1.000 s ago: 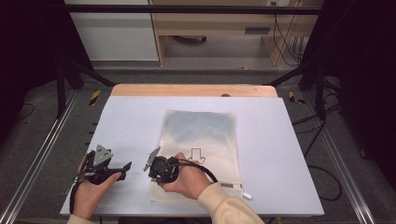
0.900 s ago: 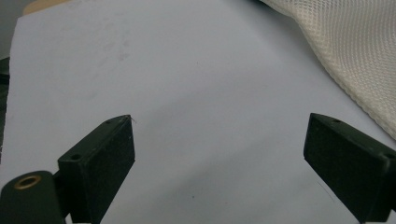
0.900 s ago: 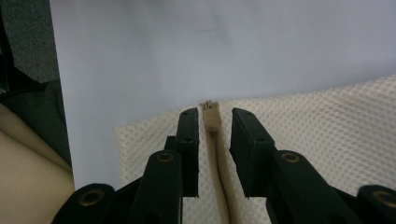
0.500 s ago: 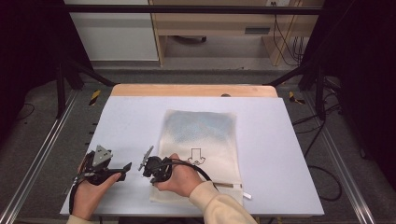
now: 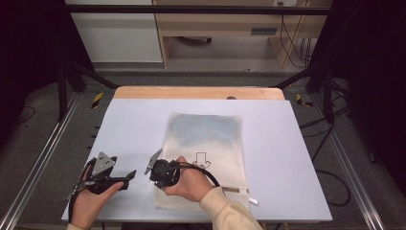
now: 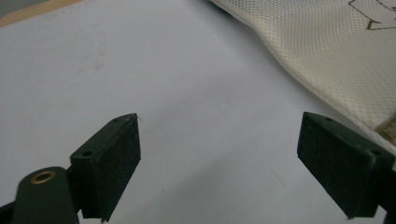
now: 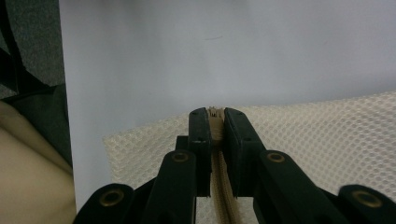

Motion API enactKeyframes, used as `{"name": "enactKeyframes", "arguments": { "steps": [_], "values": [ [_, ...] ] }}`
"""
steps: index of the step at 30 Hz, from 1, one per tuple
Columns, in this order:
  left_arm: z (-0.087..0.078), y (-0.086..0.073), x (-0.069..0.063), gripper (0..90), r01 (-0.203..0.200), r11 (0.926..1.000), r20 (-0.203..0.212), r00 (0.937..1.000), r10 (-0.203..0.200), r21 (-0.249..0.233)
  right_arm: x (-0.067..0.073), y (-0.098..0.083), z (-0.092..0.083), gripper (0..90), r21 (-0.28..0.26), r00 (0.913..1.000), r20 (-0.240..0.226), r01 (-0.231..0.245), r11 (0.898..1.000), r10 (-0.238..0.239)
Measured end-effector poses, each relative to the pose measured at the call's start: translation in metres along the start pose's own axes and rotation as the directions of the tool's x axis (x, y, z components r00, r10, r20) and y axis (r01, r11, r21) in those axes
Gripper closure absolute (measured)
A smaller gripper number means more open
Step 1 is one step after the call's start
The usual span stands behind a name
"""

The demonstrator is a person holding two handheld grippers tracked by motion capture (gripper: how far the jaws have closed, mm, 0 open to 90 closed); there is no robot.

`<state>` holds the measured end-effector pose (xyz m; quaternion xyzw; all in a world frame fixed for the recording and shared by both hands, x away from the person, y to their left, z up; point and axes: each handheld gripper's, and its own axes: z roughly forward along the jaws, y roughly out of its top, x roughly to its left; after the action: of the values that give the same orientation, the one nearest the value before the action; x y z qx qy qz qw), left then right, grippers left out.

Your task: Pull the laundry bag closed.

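A cream mesh bag [image 5: 206, 134] lies flat on the pale table [image 5: 134, 124], with a black arrow outline [image 5: 200, 158] printed on it. My right gripper [image 5: 154, 176] sits at the bag's near left part. In the right gripper view, the right gripper [image 7: 215, 116] is shut on the bag's tan zipper [image 7: 223, 186]; its jaws have just been closing on it. My left gripper [image 5: 128, 178] rests on the bare table left of the bag. The left gripper [image 6: 219, 158] is open with nothing between its fingers, and its jaws have just closed a little. The mesh bag [image 6: 327, 46] lies beyond its right jaw.
A wooden strip [image 5: 196, 93] runs along the table's far edge. A white tab [image 5: 252, 200] sticks out at the bag's near right corner. Metal rails and dark floor flank the table. A cream sleeve [image 5: 225, 211] comes in from the bottom.
The right hand has shifted slightly at the bag's near left part. The left hand has kept still.
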<state>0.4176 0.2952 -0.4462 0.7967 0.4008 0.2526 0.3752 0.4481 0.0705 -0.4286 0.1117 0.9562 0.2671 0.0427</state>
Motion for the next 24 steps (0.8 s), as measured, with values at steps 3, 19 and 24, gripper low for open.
{"name": "enactKeyframes", "arguments": {
  "steps": [3, 19, 24],
  "values": [
    [-0.003, -0.001, -0.004, 11.0, 0.001, 1.0, 0.023, 0.9997, -0.001, 0.004, -0.001, -0.001, -0.005, 81.9, -0.024, 0.9999, -0.001, 0.013, 1.0, -0.013],
    [-0.001, -0.001, -0.043, 6.3, -0.044, 0.9981, 0.171, 0.9847, 0.036, 0.044, -0.006, -0.014, -0.007, 81.9, -0.115, 0.9999, -0.014, -0.003, 0.993, 0.001],
    [0.007, 0.003, -0.055, 6.7, -0.055, 0.9978, 0.218, 0.975, 0.045, 0.038, -0.006, -0.015, -0.008, 81.9, -0.125, 1.0, -0.006, -0.001, 0.992, 0.0]
  ]
}}
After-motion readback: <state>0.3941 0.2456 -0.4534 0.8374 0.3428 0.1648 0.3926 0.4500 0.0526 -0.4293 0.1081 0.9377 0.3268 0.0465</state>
